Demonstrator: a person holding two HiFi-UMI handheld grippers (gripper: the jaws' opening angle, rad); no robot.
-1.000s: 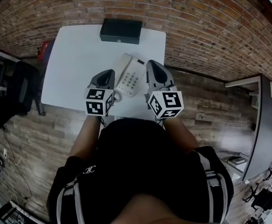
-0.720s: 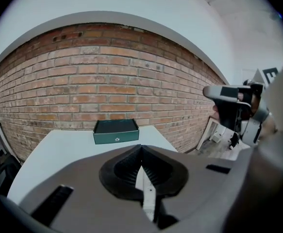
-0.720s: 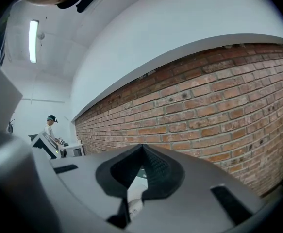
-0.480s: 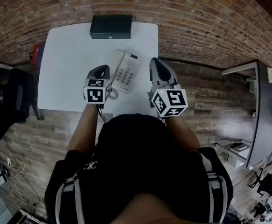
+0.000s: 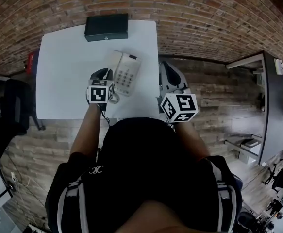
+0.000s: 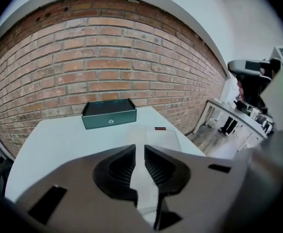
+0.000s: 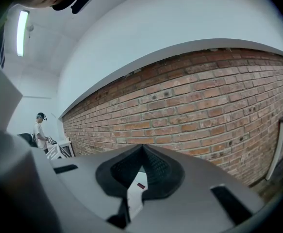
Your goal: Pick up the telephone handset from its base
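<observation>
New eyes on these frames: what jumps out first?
The white telephone sits on the white table, with a dark box at its far edge by the brick wall. The left gripper hangs at the phone's left side, jaws just opening, nothing between them; the right gripper, shut, is beside the table's right edge.

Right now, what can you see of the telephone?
The telephone is a pale plastic desk set with a dark-buttoned keypad, lying at an angle on the white table, toward its right side. Its handset sits in the cradle along the left edge; a cord loops out at the near end.
</observation>
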